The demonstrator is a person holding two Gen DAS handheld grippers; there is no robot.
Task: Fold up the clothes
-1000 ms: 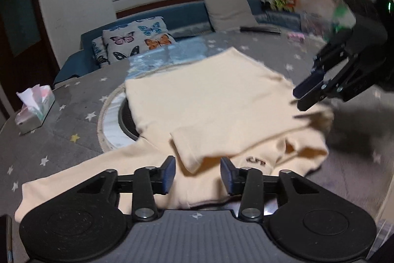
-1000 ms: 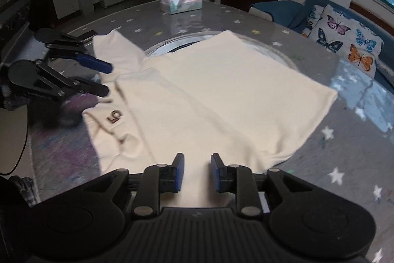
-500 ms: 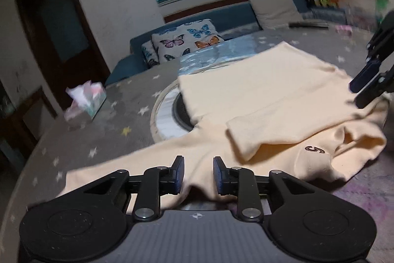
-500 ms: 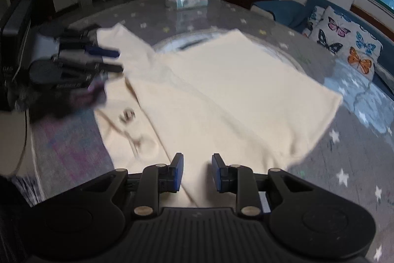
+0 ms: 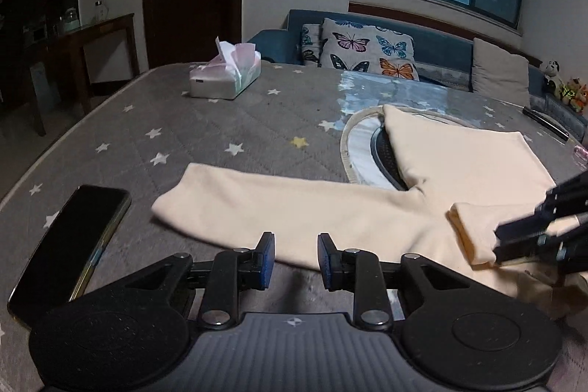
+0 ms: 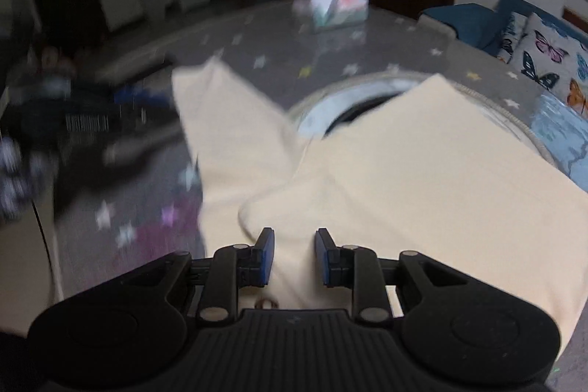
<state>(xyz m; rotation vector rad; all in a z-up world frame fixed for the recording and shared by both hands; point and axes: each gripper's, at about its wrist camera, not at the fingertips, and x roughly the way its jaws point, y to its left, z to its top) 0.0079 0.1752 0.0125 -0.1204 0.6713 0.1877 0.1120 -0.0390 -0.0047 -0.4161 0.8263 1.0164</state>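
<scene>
A cream long-sleeved top (image 5: 433, 171) lies spread on the grey star-patterned counter (image 5: 228, 120), partly over a round inset in its middle. In the left wrist view the left gripper (image 5: 296, 259) hangs just above the near edge of one sleeve (image 5: 279, 208), which stretches flat to the left from the body of the top and ends in a rounded cuff; the jaws stand a little apart with nothing between them, the cloth lying just beyond the tips. The other sleeve is folded back over the chest, and its cuff (image 5: 474, 230) sits right at the tips of the right gripper (image 5: 514, 241), which enters from the right edge. In the right wrist view the right gripper (image 6: 294, 256) is low over the top, its jaws narrowly parted, with cream cloth showing in the gap; whether the pads press on it I cannot tell. The top is plain and smooth, with soft creases at the shoulder. A dark phone (image 5: 70, 245) lies left of the sleeve, and a tissue box (image 5: 225, 76) stands at the far side.
</scene>
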